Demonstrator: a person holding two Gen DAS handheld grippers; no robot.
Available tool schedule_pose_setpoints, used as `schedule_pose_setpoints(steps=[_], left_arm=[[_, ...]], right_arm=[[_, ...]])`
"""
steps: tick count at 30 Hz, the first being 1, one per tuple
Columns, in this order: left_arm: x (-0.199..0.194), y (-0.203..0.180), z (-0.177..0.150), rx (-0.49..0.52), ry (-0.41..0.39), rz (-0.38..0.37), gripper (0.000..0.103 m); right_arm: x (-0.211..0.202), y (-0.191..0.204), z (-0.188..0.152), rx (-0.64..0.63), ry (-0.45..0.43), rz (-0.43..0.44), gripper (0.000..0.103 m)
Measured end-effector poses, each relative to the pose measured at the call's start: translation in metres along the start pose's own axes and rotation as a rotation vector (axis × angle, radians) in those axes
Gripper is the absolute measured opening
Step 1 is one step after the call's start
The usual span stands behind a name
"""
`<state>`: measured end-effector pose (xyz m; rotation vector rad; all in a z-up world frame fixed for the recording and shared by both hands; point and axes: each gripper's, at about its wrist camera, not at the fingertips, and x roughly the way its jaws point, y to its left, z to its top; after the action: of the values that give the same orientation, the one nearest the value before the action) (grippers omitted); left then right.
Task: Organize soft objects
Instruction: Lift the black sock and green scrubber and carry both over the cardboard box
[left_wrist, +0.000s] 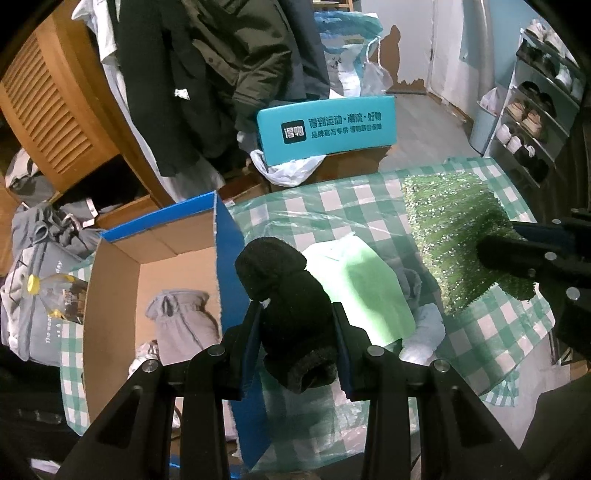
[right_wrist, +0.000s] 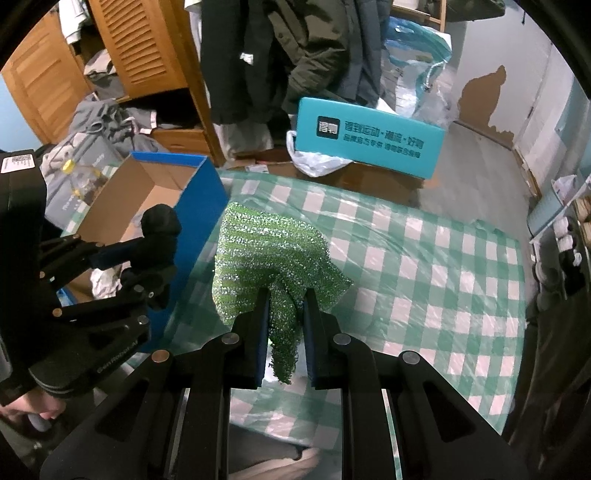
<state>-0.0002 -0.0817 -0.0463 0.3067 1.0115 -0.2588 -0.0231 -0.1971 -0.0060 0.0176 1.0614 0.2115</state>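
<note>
My left gripper (left_wrist: 297, 314) is shut on a black fuzzy sock (left_wrist: 284, 295), held above the table next to the right wall of the open blue cardboard box (left_wrist: 155, 266). A grey garment (left_wrist: 181, 321) lies in the box. My right gripper (right_wrist: 286, 306) is shut on a green sparkly cloth (right_wrist: 266, 254) that hangs over the checked tablecloth (right_wrist: 424, 288). The left gripper with the black sock (right_wrist: 159, 229) shows at the left of the right wrist view, beside the box (right_wrist: 147, 184). The green cloth (left_wrist: 458, 236) and right gripper (left_wrist: 535, 254) show at the right of the left wrist view.
A pale green item (left_wrist: 362, 291) and grey and white cloths (left_wrist: 424, 306) lie on the table under plastic. A teal shoebox (left_wrist: 328, 129) sits beyond the table. Dark coats (left_wrist: 221, 74) hang behind. A shoe rack (left_wrist: 535, 110) stands at the right; a wooden louvred cabinet (left_wrist: 48, 110) at the left.
</note>
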Motion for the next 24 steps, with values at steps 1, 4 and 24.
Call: schedule_pose_setpoints(steps=[1,4,24], left_arm=[[-0.001,0.001,-0.001,-0.003,-0.002,0.000,0.036],[-0.004,0.005,-0.002,-0.010,-0.005,0.001,0.036],[-0.020,0.052,-0.016,-0.080,-0.029,0.016,0.036]], right_arm=[[0.000,0.002,0.001,-0.002,-0.001,0.003,0.014],[-0.001,0.007,0.003,-0.010,-0.003,0.009,0.014],[0.007,0.057,0.018,-0.073,-0.001,0.064,0.014]])
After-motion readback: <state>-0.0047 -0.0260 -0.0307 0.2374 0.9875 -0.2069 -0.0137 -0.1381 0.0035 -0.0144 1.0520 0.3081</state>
